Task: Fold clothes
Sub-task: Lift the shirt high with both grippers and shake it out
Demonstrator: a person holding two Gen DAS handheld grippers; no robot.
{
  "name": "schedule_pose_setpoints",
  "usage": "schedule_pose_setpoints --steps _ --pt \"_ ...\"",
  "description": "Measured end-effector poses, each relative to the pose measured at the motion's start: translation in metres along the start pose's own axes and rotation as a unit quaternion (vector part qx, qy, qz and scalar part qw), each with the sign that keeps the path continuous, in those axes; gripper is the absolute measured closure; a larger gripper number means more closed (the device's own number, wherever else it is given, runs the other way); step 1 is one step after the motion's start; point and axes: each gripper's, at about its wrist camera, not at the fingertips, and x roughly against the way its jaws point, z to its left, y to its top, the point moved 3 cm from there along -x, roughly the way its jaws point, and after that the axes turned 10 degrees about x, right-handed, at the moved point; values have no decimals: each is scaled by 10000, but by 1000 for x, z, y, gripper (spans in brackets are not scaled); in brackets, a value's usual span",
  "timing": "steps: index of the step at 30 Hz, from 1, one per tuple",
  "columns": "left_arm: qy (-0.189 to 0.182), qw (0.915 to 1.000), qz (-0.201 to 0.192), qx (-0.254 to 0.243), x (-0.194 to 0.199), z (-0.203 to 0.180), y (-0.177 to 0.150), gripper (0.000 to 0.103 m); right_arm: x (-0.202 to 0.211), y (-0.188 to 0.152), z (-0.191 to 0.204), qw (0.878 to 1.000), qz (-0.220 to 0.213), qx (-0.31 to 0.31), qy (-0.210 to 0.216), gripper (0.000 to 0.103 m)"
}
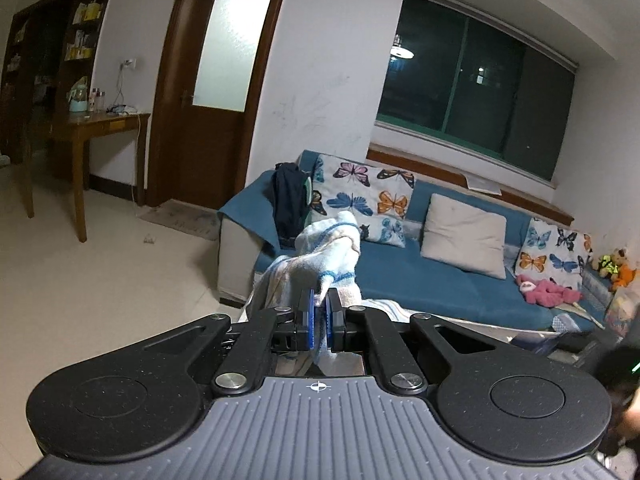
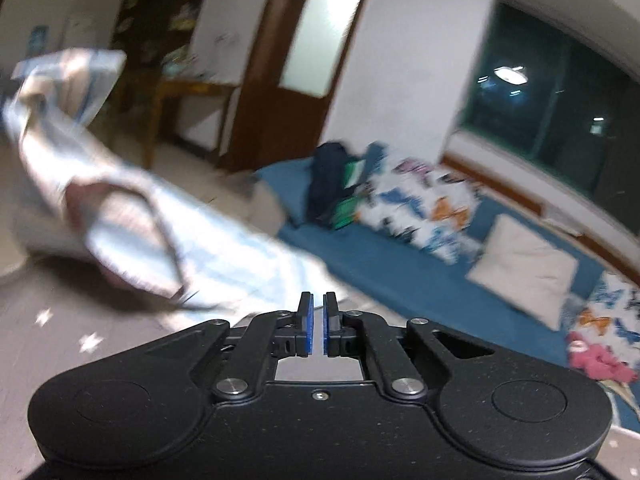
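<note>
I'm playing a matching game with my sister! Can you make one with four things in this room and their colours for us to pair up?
Things:
1. sofa
2. plain cushion
3. soft toy on the sofa seat
4. door

Colours:
A. pink
B. dark brown
C. blue
D. cream

Right pairs: 1-C, 2-D, 3-A, 4-B

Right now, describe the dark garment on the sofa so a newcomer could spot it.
Find the blue sofa under the window. At its door-side end, the dark garment hangs over the backrest beside a butterfly pillow. It alone is plain navy, draped rather than propped.
</note>
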Motion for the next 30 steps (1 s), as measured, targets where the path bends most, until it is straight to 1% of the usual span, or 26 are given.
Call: schedule_pose_setpoints --steps 2,5,6,8,11,13,16,18,20,21,22,24,25,26,29,30 --pt "-88 10000 -42 1 8 -3 8 97 -12 -2 21 9997 84 47 240 98" --pt "-201 9997 -91 -49 17 -15 20 97 -25 -3 44 9986 122 61 506 88" --pt "-225 9997 -112 -80 20 -19 24 97 -29 -3 51 9982 118 37 588 80" --pt "-289 9994 -148 -155 25 -28 32 97 -35 -2 66 9974 130 85 703 78" --pt "-360 9989 -172 -236 31 -44 44 97 -41 7 74 9974 72 47 718 76" --pt "-426 9986 -179 -273 36 -52 50 97 -45 13 79 9973 32 19 727 69" --pt "-495 9978 -265 -366 46 -63 57 97 -51 21 86 9973 -27 -22 739 63" --pt "-527 9974 -286 -411 51 -66 60 97 -55 27 91 9972 -67 -49 747 63" --pt "-517 9967 -333 -524 58 -70 63 97 -60 33 96 9971 -107 -76 755 63" --pt "-502 9967 -345 -538 58 -70 64 97 -62 36 99 9970 -126 -90 759 74" --pt "-452 9967 -374 -560 59 -69 66 97 -64 39 102 9969 -146 -104 763 91" --pt "-397 9970 -391 -544 57 -66 68 97 -68 45 107 9968 -186 -131 771 94" --pt "-308 9974 -416 -505 50 -61 72 97 -62 25 86 9972 -214 -109 702 97" --pt "-227 9977 -433 -466 44 -57 76 97 -55 3 63 9977 -242 -84 627 97" --pt "-88 9987 -391 -325 23 -46 84 97 -46 11 33 9991 -311 -59 266 97" --pt "-45 9992 -342 -181 6 -38 91 97 -41 17 22 9993 -350 -33 134 98"
